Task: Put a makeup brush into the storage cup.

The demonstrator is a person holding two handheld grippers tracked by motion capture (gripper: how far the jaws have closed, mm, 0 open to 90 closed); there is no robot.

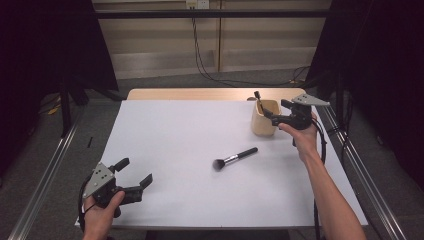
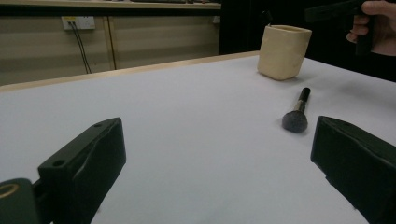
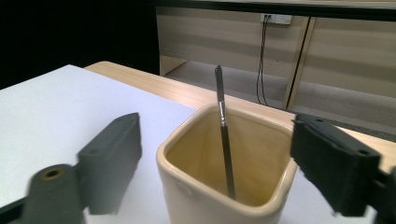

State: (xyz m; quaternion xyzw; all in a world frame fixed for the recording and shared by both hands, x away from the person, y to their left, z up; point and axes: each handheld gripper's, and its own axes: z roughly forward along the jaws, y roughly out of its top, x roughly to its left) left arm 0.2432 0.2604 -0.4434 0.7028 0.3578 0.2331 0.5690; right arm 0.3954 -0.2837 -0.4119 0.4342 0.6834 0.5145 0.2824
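White table [image 1: 165, 135] | brush [image 3: 223, 130] upright in cup [image 3: 187, 186] | right hand-held gripper [image 3: 215, 163] open

a cream, square-mouthed ceramic cup [image 1: 263, 120] stands upright near the far right corner of the white table [image 1: 175, 150]. a thin dark brush [image 3: 224, 130] stands inside it, leaning against the inner wall, tip above the rim. a second, fluffy-headed brush [image 1: 234, 158] with a black handle lies flat near the table's middle, handle towards the cup.
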